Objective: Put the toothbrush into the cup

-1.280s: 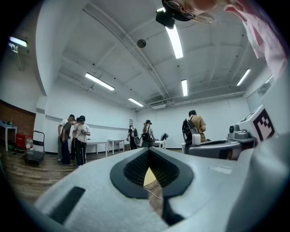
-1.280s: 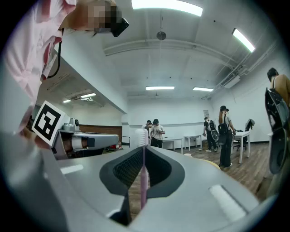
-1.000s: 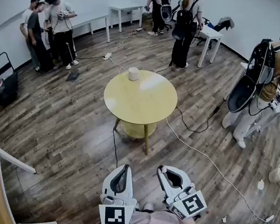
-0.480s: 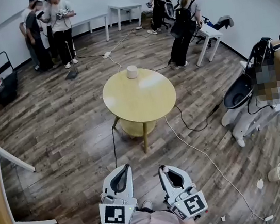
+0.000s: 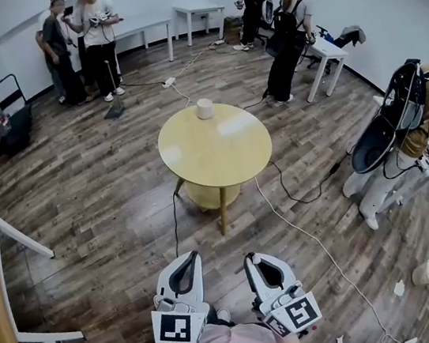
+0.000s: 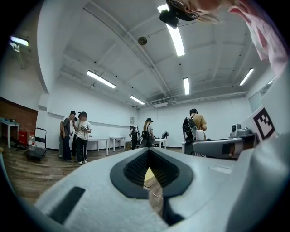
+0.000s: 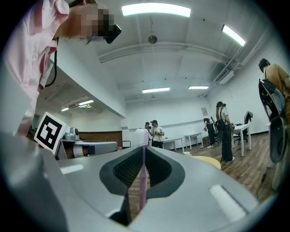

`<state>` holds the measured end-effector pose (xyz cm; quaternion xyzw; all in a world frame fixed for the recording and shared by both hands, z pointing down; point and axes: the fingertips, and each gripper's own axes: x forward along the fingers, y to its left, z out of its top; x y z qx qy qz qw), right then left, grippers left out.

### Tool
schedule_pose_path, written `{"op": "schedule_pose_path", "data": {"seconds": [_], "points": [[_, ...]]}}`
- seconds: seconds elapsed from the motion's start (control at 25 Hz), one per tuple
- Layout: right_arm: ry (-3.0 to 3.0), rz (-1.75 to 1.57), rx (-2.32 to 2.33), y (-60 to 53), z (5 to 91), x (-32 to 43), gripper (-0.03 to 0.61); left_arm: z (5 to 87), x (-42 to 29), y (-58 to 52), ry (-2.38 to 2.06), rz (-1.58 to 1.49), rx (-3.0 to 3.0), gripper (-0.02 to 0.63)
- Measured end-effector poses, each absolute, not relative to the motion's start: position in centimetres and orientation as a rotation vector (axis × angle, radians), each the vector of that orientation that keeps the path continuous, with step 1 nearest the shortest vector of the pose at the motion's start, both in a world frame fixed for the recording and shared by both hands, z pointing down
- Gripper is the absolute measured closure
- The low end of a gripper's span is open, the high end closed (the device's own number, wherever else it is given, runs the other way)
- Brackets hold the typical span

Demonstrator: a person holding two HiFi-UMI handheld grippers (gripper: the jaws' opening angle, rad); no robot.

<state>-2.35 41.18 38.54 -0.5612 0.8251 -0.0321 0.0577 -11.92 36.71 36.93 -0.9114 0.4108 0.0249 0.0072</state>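
Nearest, at the bottom of the head view, the person holds both tools level in front of the body. The white hand-held left gripper [image 5: 193,256] has its jaw tips drawn together, with nothing between them. Just to its right, the matching right gripper [image 5: 250,258] is clamped narrow on a slim pink-handled toothbrush [image 7: 142,176], whose white bristle head stands just past the jaw tips. A stretch of dark wood-plank floor [image 5: 99,200] lies beyond the grippers, crossed by a thin white cable [image 5: 304,233]. Past it stands the round yellow wooden table [image 5: 220,154], well apart from both grippers. The small pale cup [image 5: 204,109] sits upright near the table's far edge. Farther off, several people stand along the white walls. By my reading the step in hand is the carry: the brush is gripped but the cup is well out of reach. The next move probably calls for closing on the table, reaching across it, tipping the brush down over the cup's mouth, then easing the jaws apart.
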Motion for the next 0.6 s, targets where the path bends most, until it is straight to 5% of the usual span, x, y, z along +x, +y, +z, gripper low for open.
{"op": "schedule_pose_path", "data": {"seconds": [0.6], "points": [[2.523,-0.137,-1.696,32.2,37.9,-3.4,0.552,36.4,-12.1,28.0,1.258,0.056,-2.87,0.615]]}}
